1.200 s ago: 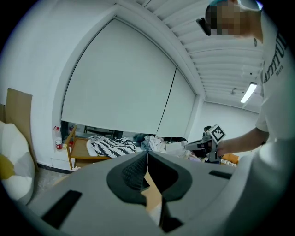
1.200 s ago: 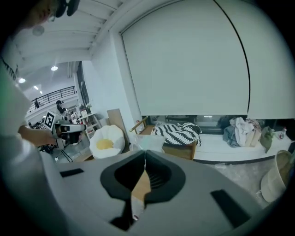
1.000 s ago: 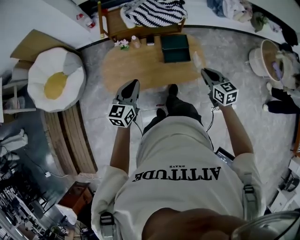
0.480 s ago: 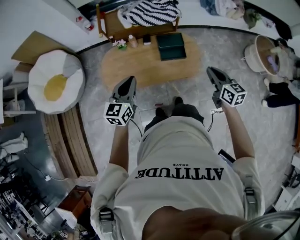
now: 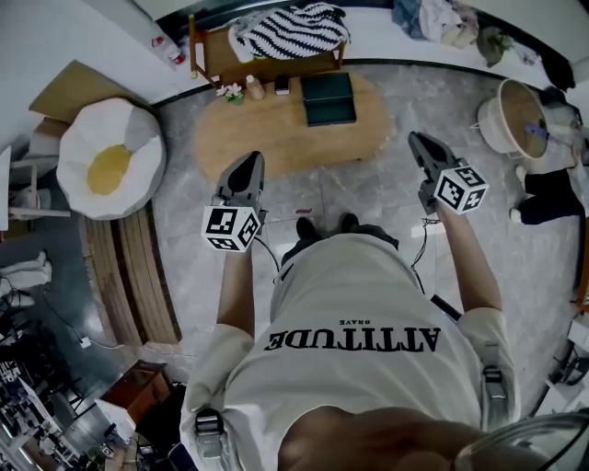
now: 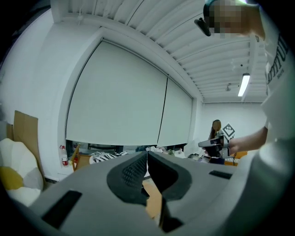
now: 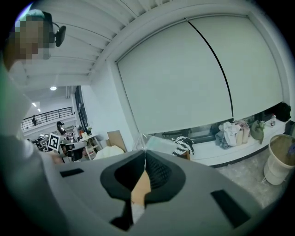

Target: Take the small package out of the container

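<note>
A dark green container (image 5: 329, 98) stands on the oval wooden table (image 5: 267, 138), far ahead of both grippers. In the right gripper view my right gripper (image 7: 145, 152) is shut on the edge of a small clear plastic package (image 7: 159, 144), which sticks out beyond the fingertips. From the head view that gripper (image 5: 419, 143) hangs in the air to the right of the table, and the package is hard to make out there. My left gripper (image 5: 248, 166) is held over the floor near the table's front edge. Its jaws (image 6: 146, 154) meet with nothing between them.
A fried-egg beanbag (image 5: 109, 158) lies at the left beside stacked wooden planks (image 5: 129, 267). Behind the table is a wooden bench with a striped cloth (image 5: 285, 28). A bottle and flowers (image 5: 235, 90) stand on the table's far left. A round basket (image 5: 515, 115) stands at the right.
Both grippers have risen and drawn back from the table toward the body. The table and container now lie farther away in the head view. The right gripper stays shut on the package.
</note>
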